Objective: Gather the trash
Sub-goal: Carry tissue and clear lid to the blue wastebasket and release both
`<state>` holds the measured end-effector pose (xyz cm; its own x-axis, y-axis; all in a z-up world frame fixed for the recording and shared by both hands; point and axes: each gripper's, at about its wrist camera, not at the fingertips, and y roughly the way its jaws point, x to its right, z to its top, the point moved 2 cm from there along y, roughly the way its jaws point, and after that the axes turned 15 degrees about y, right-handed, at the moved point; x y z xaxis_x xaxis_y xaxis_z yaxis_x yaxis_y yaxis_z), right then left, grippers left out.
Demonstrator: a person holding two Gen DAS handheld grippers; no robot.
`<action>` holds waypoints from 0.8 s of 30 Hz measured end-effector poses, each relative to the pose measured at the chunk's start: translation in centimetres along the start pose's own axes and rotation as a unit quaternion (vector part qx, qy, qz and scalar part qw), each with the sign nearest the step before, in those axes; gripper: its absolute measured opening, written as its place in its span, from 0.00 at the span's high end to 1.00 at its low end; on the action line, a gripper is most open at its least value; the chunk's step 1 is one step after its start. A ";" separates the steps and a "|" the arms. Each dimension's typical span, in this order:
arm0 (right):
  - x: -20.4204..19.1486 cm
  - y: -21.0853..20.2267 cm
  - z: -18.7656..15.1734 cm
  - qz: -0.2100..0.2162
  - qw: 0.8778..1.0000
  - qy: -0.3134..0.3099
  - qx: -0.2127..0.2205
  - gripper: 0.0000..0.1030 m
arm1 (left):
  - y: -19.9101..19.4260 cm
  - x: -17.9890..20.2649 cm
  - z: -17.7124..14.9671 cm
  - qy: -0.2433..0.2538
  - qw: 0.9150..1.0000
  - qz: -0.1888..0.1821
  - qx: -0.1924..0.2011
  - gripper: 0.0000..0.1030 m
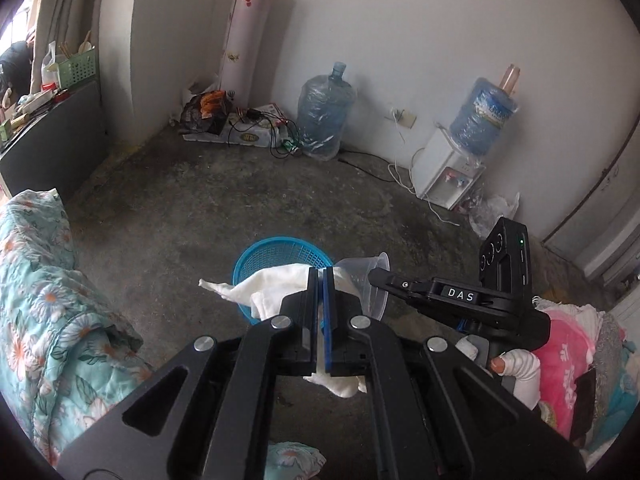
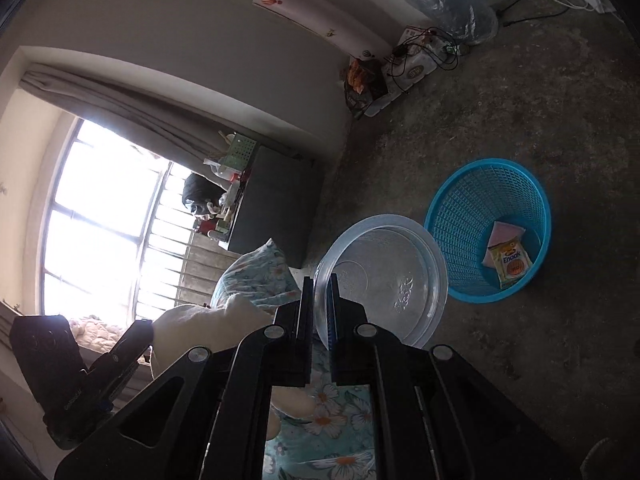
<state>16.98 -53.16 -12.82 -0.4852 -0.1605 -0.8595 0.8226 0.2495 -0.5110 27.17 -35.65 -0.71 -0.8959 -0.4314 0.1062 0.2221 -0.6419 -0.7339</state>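
White cloth (image 1: 280,284), crumpled and limp, is pinched between the closed jaws of the left gripper (image 1: 321,280); one end trails out to the left and a smaller tail hangs below the jaws. In the left wrist view it hangs in front of the blue basket (image 1: 256,258), a mesh bin standing on the bare concrete floor (image 1: 200,200). Just to its right, the right gripper (image 2: 320,292) is clamped on the rim of a clear plastic cup (image 2: 384,276), which is tipped on its side with its open mouth facing that gripper's camera. From the right wrist view the basket sits a little beyond the cup, and a yellow snack packet (image 2: 512,262) and a pink sheet (image 2: 505,233) already lie at its bottom. Both pieces of trash seem to be on their way to the basket, and the risks are probably these: the cloth's long trailing end may drape over the rim and stay outside when let go; the light cup may bounce off the rim or roll away across the floor if dropped from the side; and the two grippers, close together over one small opening, may knock each other or tip the basket. A floral quilt (image 1: 48,280) lies at the near left, and a water jug (image 1: 326,116) stands against the far wall.
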 end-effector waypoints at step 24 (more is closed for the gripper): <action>9.4 9.5 7.9 -0.129 0.988 0.081 0.005 0.57 | 11.6 -0.1 1.8 -0.017 0.999 0.010 -0.031 0.63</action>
<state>22.61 -59.87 -25.66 -0.7196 -0.0632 -0.6915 0.6676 0.2106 -0.7141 30.47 -44.16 -8.03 -0.8779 -0.4653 0.1129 0.2145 -0.5930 -0.7761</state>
